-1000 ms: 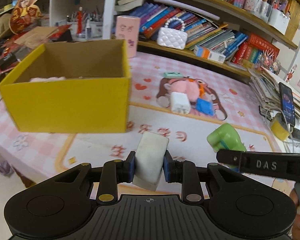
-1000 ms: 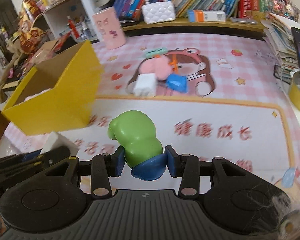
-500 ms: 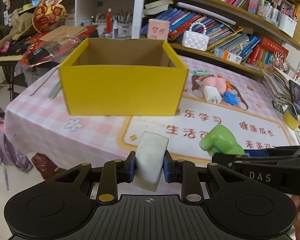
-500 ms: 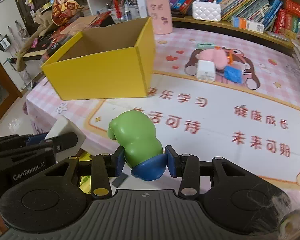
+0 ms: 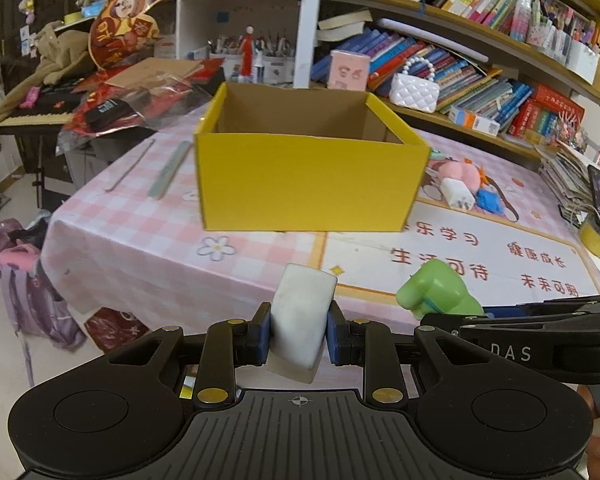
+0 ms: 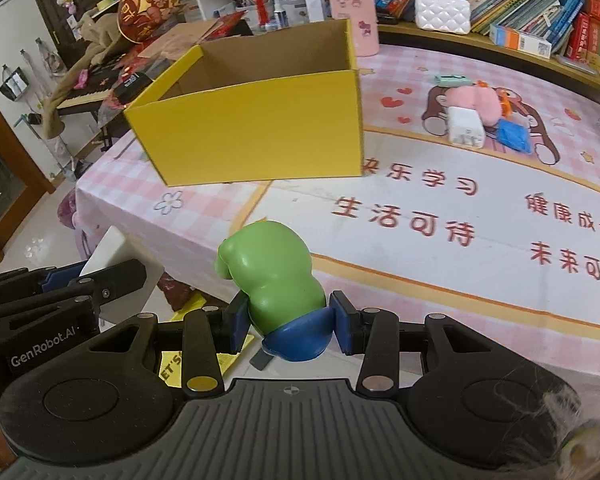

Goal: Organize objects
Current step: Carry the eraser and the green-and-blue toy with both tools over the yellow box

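A white block (image 5: pixel 300 320) is clamped upright between the blue pads of the left gripper (image 5: pixel 299 340), held in the air at the near edge of the table (image 5: pixel 140 240). A green toy (image 6: pixel 274 280) with a blue base is pinched between the pads of the right gripper (image 6: pixel 288 330), also off the table at its near edge, just right of the left gripper. In the left wrist view the toy (image 5: pixel 436 294) is seen just right of the block. In the right wrist view the block (image 6: pixel 112 256) and the left gripper (image 6: pixel 92 280) are seen at the near left. A yellow box (image 5: pixel 308 168) stands open on the pink checked cloth, far of both grippers and well apart from them; its inside is brown, and its floor is hidden by the near wall. To the right of the box a pink plush (image 6: pixel 476 100), a white charger (image 6: pixel 466 126) and a blue item (image 6: pixel 514 136) lie close together on the cloth. A white purse (image 6: pixel 442 14) and a pink canister (image 6: pixel 354 16) stand at the far side by the bookshelf (image 5: pixel 480 60).
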`<state>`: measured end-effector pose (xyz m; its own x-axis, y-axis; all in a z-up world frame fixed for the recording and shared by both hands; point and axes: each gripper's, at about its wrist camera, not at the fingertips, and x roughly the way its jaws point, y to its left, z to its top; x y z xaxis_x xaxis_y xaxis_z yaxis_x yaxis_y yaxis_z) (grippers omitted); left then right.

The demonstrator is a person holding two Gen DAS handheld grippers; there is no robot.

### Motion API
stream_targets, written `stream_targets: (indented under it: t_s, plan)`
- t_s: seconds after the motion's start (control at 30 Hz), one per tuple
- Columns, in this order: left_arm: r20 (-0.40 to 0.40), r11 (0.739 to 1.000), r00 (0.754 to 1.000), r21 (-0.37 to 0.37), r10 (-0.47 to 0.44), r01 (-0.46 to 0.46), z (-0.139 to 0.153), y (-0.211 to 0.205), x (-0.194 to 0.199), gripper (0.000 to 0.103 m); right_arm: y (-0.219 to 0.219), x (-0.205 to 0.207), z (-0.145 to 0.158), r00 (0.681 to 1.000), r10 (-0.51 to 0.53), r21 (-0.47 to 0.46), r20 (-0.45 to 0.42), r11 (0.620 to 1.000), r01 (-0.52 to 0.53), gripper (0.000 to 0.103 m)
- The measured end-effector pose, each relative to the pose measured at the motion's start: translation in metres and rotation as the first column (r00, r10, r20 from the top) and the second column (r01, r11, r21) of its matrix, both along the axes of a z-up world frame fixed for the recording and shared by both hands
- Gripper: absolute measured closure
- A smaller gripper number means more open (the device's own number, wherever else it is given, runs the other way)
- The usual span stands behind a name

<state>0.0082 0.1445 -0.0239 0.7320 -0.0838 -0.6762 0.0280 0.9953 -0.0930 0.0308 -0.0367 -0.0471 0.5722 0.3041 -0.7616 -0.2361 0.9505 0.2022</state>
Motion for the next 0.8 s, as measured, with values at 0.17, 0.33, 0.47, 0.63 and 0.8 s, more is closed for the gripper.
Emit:
stream_targets:
  t_s: [0.17, 0.33, 0.47, 0.63, 0.8]
  plan:
    - [0.024, 1.000, 1.000, 0.007, 0.007, -0.007, 0.004, 0.016, -0.005, 0.078, 0.017, -0.003, 0.002, 1.000, 0.008, 0.002, 0.010, 1.000, -0.008, 0.064]
    - [0.046, 1.000, 0.999, 0.004, 0.014, -0.014, 0.010, 0.031, -0.006, 0.078, 0.029, -0.005, 0.006, 1.000, -0.001, 0.008, 0.024, 1.000, 0.001, 0.064]
    - [0.081, 1.000, 0.996, -0.016, 0.027, -0.026, 0.021, 0.039, 0.000, 0.078, 0.034, -0.004, 0.014, 0.999, -0.014, 0.014, 0.053, 1.000, 0.013, 0.064]
    - [0.144, 0.999, 0.989, -0.040, 0.034, -0.028, 0.040, 0.043, 0.016, 0.078, 0.040, 0.006, 0.026, 0.996, -0.020, 0.027, 0.092, 0.999, 0.017, 0.064]
    - [0.200, 0.998, 0.979, -0.051, 0.031, -0.021, 0.056, 0.041, 0.036, 0.078, 0.038, 0.028, 0.046, 0.987, -0.040, 0.066, 0.157, 0.997, 0.030, 0.064]
